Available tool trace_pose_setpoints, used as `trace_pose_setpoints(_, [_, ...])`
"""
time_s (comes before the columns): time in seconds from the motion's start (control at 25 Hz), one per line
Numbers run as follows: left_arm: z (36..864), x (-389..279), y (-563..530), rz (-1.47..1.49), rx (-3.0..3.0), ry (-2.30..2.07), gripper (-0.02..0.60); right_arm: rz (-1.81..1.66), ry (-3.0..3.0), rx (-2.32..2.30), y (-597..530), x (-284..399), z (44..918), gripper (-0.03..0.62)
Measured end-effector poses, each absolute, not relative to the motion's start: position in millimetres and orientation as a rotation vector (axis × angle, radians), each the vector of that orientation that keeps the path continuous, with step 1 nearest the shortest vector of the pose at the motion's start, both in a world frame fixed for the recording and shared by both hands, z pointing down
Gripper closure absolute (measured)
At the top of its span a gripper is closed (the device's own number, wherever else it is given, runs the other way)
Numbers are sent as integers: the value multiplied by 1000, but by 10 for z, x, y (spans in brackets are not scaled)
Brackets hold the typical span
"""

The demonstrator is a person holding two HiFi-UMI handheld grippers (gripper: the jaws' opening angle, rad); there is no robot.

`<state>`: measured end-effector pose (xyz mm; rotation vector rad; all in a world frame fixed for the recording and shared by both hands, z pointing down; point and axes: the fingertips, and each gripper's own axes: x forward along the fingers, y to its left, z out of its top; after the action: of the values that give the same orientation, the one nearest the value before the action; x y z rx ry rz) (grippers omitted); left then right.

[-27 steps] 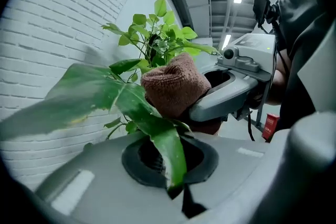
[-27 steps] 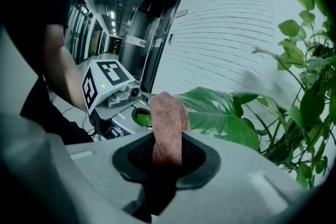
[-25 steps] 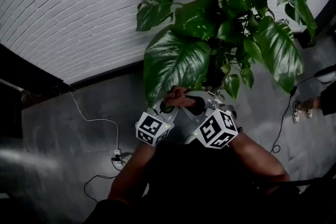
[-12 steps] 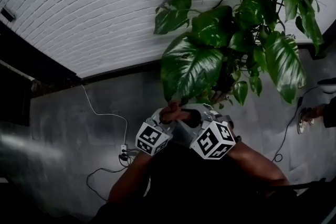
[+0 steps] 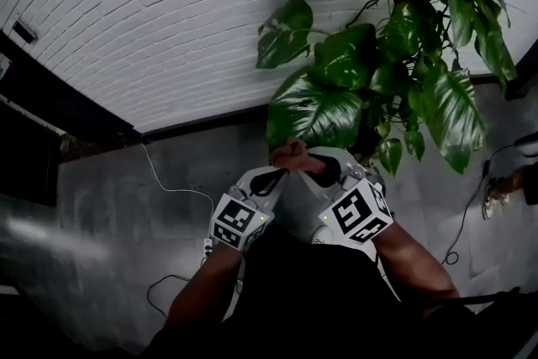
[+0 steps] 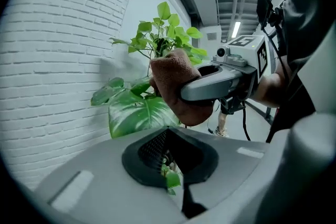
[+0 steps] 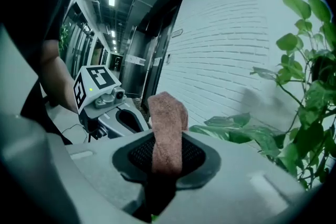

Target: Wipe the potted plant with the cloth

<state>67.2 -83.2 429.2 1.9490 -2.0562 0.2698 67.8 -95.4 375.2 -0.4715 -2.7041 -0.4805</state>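
The potted plant (image 5: 395, 55) rises at the upper right against a white brick wall, and its biggest leaf (image 5: 315, 109) hangs lowest. My two grippers are held close together just under that leaf. A brown cloth (image 7: 167, 128) sticks up out of my right gripper (image 7: 167, 157), which is shut on it. The cloth (image 5: 290, 154) almost reaches the big leaf's lower edge. It also shows as a wad (image 6: 173, 89) in the left gripper view. My left gripper (image 6: 170, 168) has its jaws together with no cloth between them; only small leaves show through the gap. The pot is hidden.
A white cable (image 5: 172, 181) and a power strip (image 5: 208, 248) lie on the grey floor at the left. Another person's shoe (image 5: 494, 191) and a black cable (image 5: 462, 219) are at the right. A dark frame (image 5: 34, 155) stands at the far left.
Both grippers have risen a little with the cloth, which now sits closer under the big leaf. The view has tilted, so the plant lies higher and further right.
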Motion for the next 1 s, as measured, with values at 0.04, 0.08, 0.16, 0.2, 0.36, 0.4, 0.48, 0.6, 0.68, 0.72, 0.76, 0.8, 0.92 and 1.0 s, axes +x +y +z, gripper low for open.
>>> trace_pose_setpoints(0.04, [4245, 628, -902, 276, 1954, -2055, 566, -472, -2717, -439, -1027, 658, 3718, 525])
trace_pose_setpoints(0.08, [4194, 578, -979, 281, 1962, -2054, 565, -462, -2731, -403, -1104, 641, 3682, 525])
trace_pose_setpoints(0.16, [4098, 477, -1149, 293, 1984, -2046, 565, -447, -2752, -321, -1261, 627, 3599, 525])
trace_pose_setpoints(0.2, [4057, 426, -1236, 298, 1996, -2038, 566, -447, -2755, -276, -1339, 628, 3551, 525])
trace_pose_setpoints(0.36, [3905, 197, -1563, 326, 2056, -1999, 566, -465, -2765, -97, -1646, 559, 3416, 525])
trace_pose_setpoints(0.4, [3866, 141, -1637, 331, 2079, -1986, 566, -472, -2763, -52, -1726, 521, 3389, 525])
trace_pose_setpoints(0.48, [3776, 25, -1784, 331, 2129, -1956, 566, -486, -2755, 39, -1899, 418, 3313, 525])
trace_pose_setpoints(0.6, [3668, -115, -1990, 339, 2218, -1872, 566, -486, -2757, 183, -2175, 205, 3187, 525])
trace_pose_setpoints(0.68, [3660, -192, -2105, 364, 2279, -1789, 566, -492, -2745, 288, -2337, 47, 3082, 525])
trace_pose_setpoints(0.72, [3666, -228, -2153, 376, 2308, -1745, 566, -500, -2734, 346, -2411, -28, 3024, 525])
trace_pose_setpoints(0.76, [3667, -262, -2196, 382, 2338, -1700, 565, -514, -2717, 408, -2488, -100, 2961, 525])
trace_pose_setpoints(0.8, [3662, -295, -2237, 383, 2368, -1658, 566, -535, -2690, 477, -2576, -170, 2896, 525])
trace_pose_setpoints(0.92, [3643, -358, -2318, 360, 2457, -1528, 565, -594, -2550, 704, -2936, -356, 2785, 525])
trace_pose_setpoints(1.0, [3656, -336, -2323, 328, 2514, -1428, 566, -586, -2449, 837, -3206, -402, 2830, 525])
